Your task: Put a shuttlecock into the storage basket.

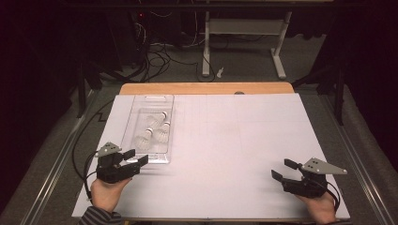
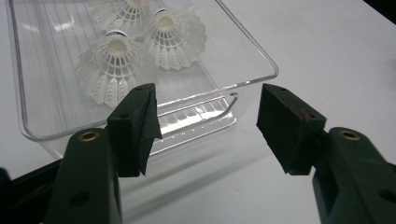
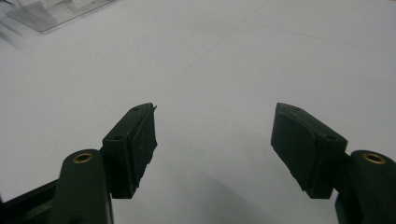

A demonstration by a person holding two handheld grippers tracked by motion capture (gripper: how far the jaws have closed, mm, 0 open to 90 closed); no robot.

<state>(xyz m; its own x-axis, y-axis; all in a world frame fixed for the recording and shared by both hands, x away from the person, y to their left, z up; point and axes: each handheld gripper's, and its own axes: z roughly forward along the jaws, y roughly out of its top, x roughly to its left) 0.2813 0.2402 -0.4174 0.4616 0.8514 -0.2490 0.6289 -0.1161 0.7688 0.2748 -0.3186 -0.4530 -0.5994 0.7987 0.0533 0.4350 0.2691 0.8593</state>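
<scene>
Your left tool [image 1: 137,157] stands wide open and empty, just short of the clear tray [image 2: 243,84]. The shuttlecocks [image 2: 114,65] lie straight ahead inside it, the tray's long axis running away from you. Your right tool [image 1: 284,169], also open and empty, sits well apart. One cork carries a dark band, possibly lettering, unreadable.

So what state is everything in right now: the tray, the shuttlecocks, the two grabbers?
Clear tray: upright on the table, no lid on it.
Shuttlecocks: three, lying inside the tray, untouched.
Left gripper: jaws open, holding nothing, just short of the tray's near end.
Right gripper: jaws open, holding nothing, over bare table.
</scene>
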